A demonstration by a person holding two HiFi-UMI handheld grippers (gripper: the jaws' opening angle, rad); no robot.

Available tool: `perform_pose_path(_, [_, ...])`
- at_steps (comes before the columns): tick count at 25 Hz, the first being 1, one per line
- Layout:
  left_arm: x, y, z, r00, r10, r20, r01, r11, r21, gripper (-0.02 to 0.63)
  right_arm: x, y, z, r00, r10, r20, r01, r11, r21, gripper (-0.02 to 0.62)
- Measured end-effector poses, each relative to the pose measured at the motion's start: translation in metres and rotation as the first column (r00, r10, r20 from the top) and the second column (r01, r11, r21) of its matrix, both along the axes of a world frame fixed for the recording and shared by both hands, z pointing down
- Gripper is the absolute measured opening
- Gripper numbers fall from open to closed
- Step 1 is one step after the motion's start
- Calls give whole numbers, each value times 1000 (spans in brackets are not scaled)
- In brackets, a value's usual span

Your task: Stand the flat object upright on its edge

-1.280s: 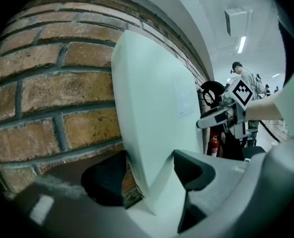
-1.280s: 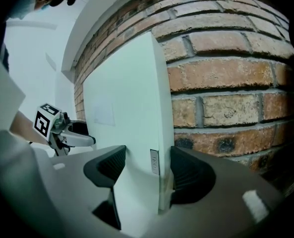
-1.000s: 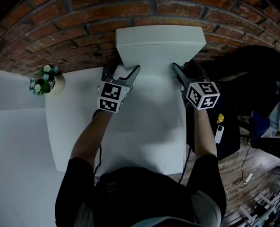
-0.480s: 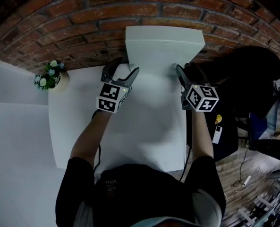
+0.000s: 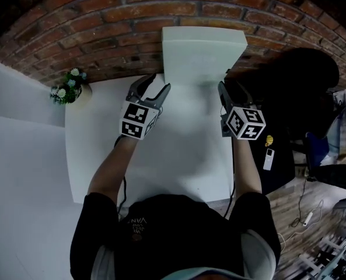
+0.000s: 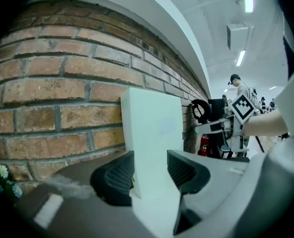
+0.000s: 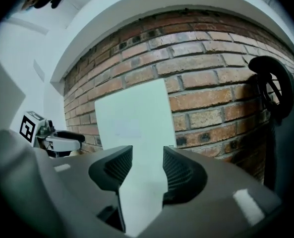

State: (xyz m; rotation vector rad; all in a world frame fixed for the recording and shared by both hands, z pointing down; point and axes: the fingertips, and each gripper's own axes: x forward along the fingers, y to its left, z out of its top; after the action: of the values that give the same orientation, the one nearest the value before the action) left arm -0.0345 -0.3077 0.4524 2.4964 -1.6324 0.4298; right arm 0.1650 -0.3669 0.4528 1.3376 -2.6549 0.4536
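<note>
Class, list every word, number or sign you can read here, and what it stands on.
The pale print on the person's dark top: too small and blurred to read.
Patterns on the left marker cube and the right marker cube: black-and-white squares, no letters.
On the white board: no readable print.

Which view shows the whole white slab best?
Head view: the white slab shows whole, its broad face and outline before the brick wall. Each gripper view shows only one end, close up.

The head view looks steeply down on the tabletop [image 5: 178,150]. Both gripper views face the brick wall [image 6: 47,88] beyond their fingers [image 6: 114,175]. All three share the slab [image 5: 203,54].
</note>
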Motion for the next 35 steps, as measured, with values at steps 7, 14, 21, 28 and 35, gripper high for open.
perform_pose_path(7, [2,35,-6,1000,25,-13,-25,1000,9,132,-4,42,-16,1000,16,-12,-16,999,33,100])
perform_pose_path(14, [1,70,-10,998,44,-46,-43,999,15,66,-1,82,-32,999,47,-4,-46,997,65,5])
perform_pose_path(21, [4,101,-20,995,77,-60,-75,996,37,15,-9,125,-36,999,48,9,-49,997,61,-2])
perform_pose_path(28, [3,130,-29,989,122,-79,-117,991,65,2,-19,163,-35,998,58,17,-59,997,54,-2])
perform_pose_path(35, [-9,160,-22,983,148,-110,-143,988,52,2,-27,194,-36,995,99,22,-100,994,54,-2])
